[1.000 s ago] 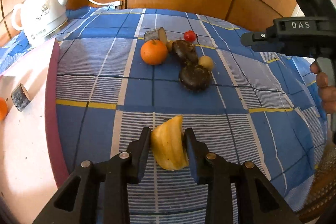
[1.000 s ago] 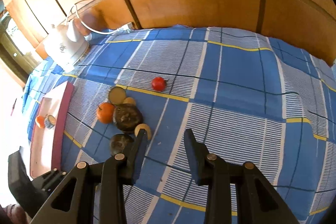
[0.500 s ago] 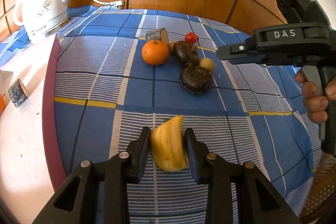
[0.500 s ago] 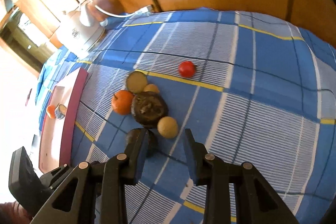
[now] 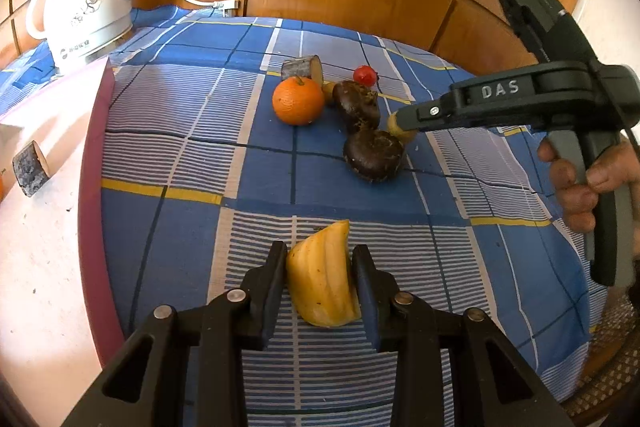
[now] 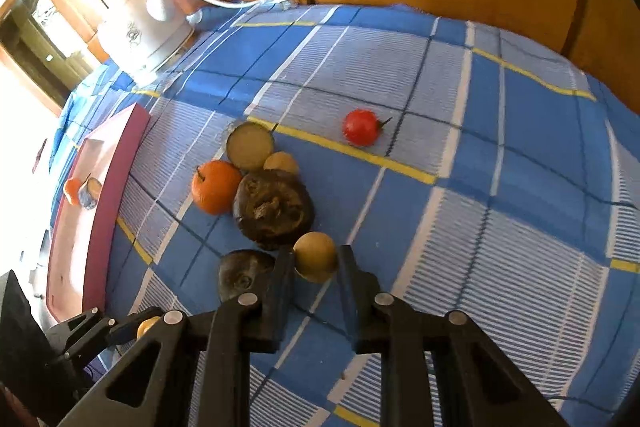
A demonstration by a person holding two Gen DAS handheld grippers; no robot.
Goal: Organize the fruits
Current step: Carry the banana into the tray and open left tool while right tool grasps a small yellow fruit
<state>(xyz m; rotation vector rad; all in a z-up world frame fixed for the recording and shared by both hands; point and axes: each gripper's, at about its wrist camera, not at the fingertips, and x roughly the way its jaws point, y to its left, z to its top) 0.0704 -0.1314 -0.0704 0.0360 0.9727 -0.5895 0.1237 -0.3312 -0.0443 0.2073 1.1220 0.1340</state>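
Left tongs (image 5: 320, 279) are clamped on a yellow fruit wedge (image 5: 322, 275), pads flat on both sides, wedge held just above the blue checked tabletop (image 5: 192, 227). Right tongs (image 6: 316, 267) have closed down to their tightest, w/ the small tan round fruit (image 6: 315, 257) between the pads; pads look to be touching both sides, so I read it as gripped, but only at the finger tips.

Risks from here:
- Tan fruit is round & smooth, caught near the tips, so it could squirt out on the lift and roll across the cloth.
- It sits touching the big dark wrinkled fruit (image 6: 274, 209), and the second dark fruit (image 6: 242, 273) is just beside the left finger. A sloppy lift could nudge either, or bump the orange (image 6: 214, 187) behind.
- Wedge tapers toward its point, so it may slip or twist if the left hand tilts more.

Pose: both tongs point steeply down at the tabletop. The person's right hand (image 5: 580, 179) wraps the handle at the right of the left view, arm reaching in toward the fruit cluster. Cherry tomato (image 6: 361, 133) lies apart, further back. The pink-edged tray (image 6: 120, 163) at left, already holding two pieces, is likely the drop spot.
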